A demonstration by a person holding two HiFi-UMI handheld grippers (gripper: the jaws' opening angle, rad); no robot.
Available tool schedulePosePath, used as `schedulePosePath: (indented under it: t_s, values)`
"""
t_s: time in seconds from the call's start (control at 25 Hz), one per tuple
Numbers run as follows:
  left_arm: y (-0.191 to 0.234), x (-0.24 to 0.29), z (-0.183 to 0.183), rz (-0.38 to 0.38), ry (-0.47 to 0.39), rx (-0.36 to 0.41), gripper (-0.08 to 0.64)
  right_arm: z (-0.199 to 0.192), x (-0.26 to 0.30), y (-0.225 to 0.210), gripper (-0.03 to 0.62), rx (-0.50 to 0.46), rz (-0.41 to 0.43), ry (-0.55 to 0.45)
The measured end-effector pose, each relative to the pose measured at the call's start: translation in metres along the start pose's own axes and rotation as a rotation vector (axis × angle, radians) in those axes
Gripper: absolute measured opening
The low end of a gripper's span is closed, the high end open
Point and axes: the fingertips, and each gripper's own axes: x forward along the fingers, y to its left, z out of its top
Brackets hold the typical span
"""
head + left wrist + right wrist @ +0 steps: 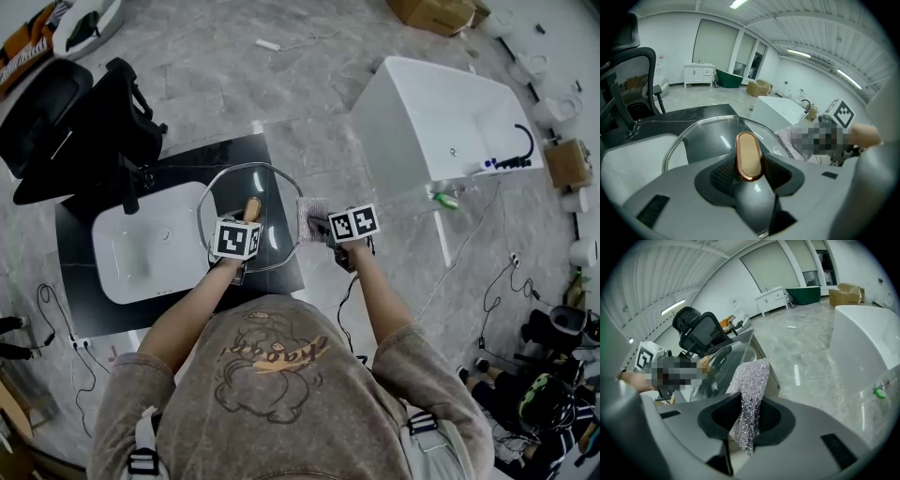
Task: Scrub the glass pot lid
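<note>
In the head view, the glass pot lid (225,192) is seen above the black tabletop (234,155), its left edge overlapping the right end of a white basin (150,248). It is held by its copper-rimmed handle (251,207), on which the left hand-held gripper (249,219) is clamped. Just beside the lid's right rim, a silvery scrubbing cloth (312,217) is pinched in the right hand-held gripper (324,226). The cloth appears to meet the rim, though contact cannot be settled from this height. A black office chair (84,131) stands left of the tabletop, and a white tub (441,122) is on the floor to the right.

In the left gripper view, the jaws are pressed against both sides of the handle. The lid's glass spreads out beyond them, with the basin seen below it at the left. The cloth shows at the lid's right edge.

In the right gripper view, the jaws are closed on the cloth. It stands upright between them, with a loose end hanging below. The lid lies just to its left, and the chair and tub are seen farther off.
</note>
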Motion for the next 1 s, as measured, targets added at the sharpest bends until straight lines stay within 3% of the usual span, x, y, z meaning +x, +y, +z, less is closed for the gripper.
schedulePosePath:
  t_s: [0.44,1.0]
  values:
    - [-0.002,0.001,0.0,-0.002,-0.012,0.004,0.189,0.091,0.033,-0.028,0.1,-0.092,-0.106,0.034]
    - [-0.003,0.001,0.0,-0.01,-0.031,-0.005,0.189,0.172,0.106,0.026,0.097,-0.403,-0.135,0.144]
